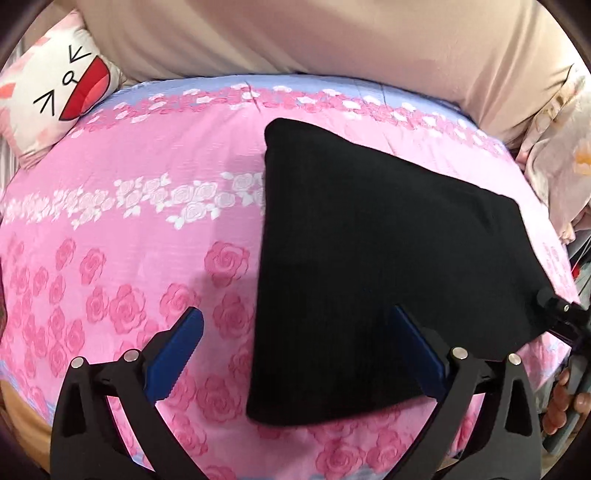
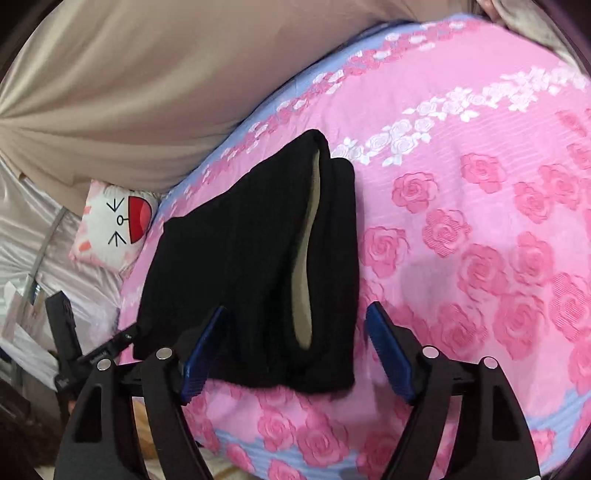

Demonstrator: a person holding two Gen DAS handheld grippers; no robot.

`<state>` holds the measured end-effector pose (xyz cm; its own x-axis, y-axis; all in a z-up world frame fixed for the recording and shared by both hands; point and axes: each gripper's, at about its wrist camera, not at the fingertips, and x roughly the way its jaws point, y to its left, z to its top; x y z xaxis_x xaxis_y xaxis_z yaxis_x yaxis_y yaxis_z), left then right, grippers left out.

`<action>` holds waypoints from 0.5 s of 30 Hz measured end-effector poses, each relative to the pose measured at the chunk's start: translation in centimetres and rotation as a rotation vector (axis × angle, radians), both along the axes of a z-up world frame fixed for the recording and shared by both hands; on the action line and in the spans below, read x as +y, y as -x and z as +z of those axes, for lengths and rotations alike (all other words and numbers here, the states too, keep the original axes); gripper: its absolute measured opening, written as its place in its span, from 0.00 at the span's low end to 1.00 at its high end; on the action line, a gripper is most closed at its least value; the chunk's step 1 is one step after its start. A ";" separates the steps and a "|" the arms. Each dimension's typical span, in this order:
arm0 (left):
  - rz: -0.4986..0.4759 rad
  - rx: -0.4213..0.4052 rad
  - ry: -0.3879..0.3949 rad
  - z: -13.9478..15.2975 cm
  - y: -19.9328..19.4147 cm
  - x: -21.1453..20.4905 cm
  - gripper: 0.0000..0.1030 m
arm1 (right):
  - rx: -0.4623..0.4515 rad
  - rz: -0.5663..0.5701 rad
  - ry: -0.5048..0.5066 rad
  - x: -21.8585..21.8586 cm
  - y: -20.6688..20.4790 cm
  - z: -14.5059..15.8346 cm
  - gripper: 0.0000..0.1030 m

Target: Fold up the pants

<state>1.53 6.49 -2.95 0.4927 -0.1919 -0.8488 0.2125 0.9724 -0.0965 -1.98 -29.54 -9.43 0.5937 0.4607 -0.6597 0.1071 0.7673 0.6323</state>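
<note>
Nearest the left wrist lens, the left gripper stands with its blue-padded fingers spread wide; nothing is pinched between them. The right-hand finger overlaps the near edge of the black pants, though whether it touches the cloth cannot be told. The pants lie folded into a compact dark slab on the pink rose-print bedspread; their knit is so dark that the fold lines hardly show here. At the right edge, part of the right gripper juts in, mostly cut off, with a few fingers of a hand below it. A cartoon-face cushion sits at the far left corner, and beige fabric fills the top.

In the right wrist view, the right gripper is likewise apart, its fingers straddling the near end of the pants without clamping them. A pale lining peeks from a gap between layers. The bedspread runs off to the right. At the lower left, black parts of the left gripper show, half hidden. The cushion lies beyond.
</note>
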 end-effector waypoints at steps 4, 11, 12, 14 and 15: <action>-0.014 0.068 0.041 -1.1 -1.4 -0.6 0.95 | -0.007 0.001 -0.001 1.0 -0.6 -0.7 0.76; -0.024 0.091 0.073 -1.9 -2.1 -1.3 0.95 | -0.024 0.008 -0.007 1.5 -2.2 -0.5 0.82; -0.024 0.101 0.085 -2.1 -2.2 -1.4 0.95 | -0.029 0.011 -0.014 1.6 -2.5 -0.5 0.83; -0.022 0.130 0.120 -2.5 -2.8 -1.3 0.96 | -0.037 0.023 -0.007 2.0 -2.9 -0.5 0.84; -0.020 0.150 0.145 -2.8 -3.2 -1.3 0.96 | -0.039 0.029 -0.002 2.1 -3.1 -0.5 0.84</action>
